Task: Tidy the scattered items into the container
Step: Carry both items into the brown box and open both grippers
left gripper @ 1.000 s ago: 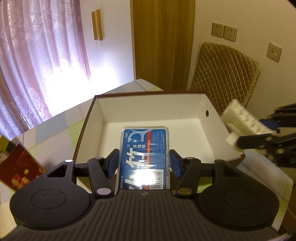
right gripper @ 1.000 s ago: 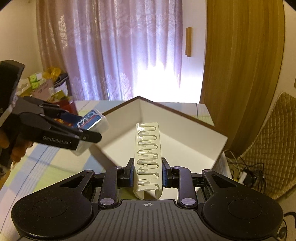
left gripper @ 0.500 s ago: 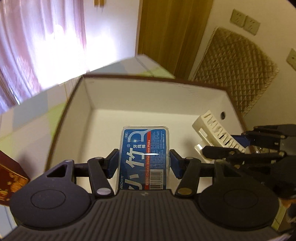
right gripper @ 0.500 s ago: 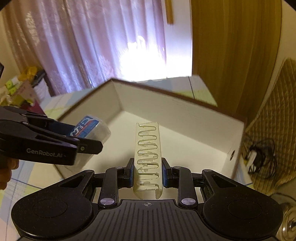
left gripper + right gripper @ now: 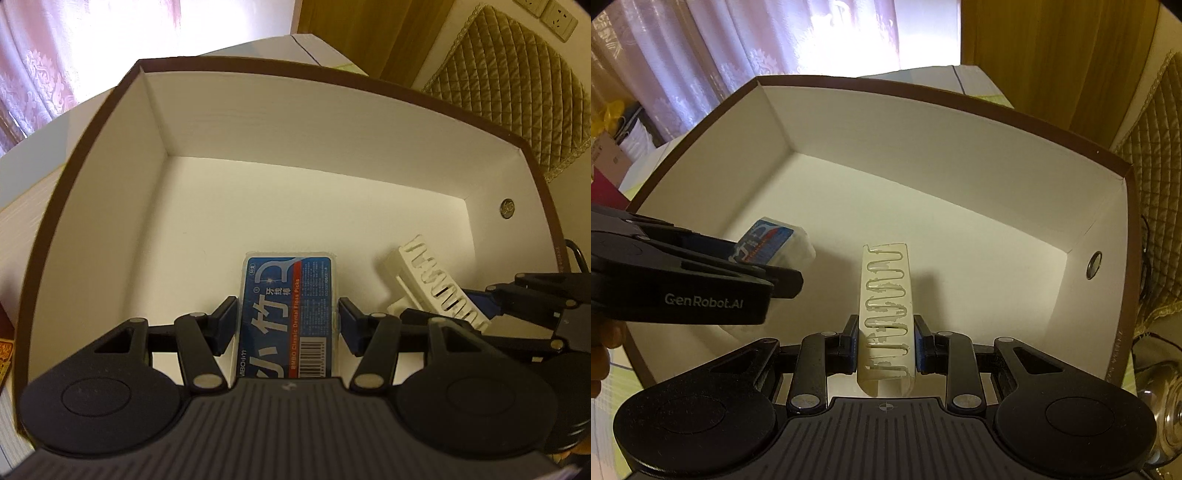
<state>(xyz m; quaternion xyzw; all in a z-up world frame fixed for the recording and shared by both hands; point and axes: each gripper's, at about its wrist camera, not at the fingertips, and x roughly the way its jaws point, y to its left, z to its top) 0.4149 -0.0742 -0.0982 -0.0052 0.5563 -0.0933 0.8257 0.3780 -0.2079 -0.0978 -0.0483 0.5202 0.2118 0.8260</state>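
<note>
**Both grippers now down inside the box**

Left gripper (image 5: 287, 318) is pinching the blue dental floss pick box (image 5: 289, 314) on its two long sides. A second ago I was holding it up above the rim of the white box (image 5: 110, 155). Now it has come down low over the white floor inside. That means the floss pick box is almost ready to be let go. Its long side points straight away from me, toward the far wall. The blue label faces up.

Right gripper (image 5: 885, 343) is squeezing the cream slotted plastic piece (image 5: 886, 314). It was outside the box edge a second ago. Now it is inside too, on the right, near the wall with the little metal ring (image 5: 1094, 265). The piece points forward along the fingers, with its slotted face up.

I cannot tell if either thing touches the floor yet. I think opening both grippers comes next.
</note>
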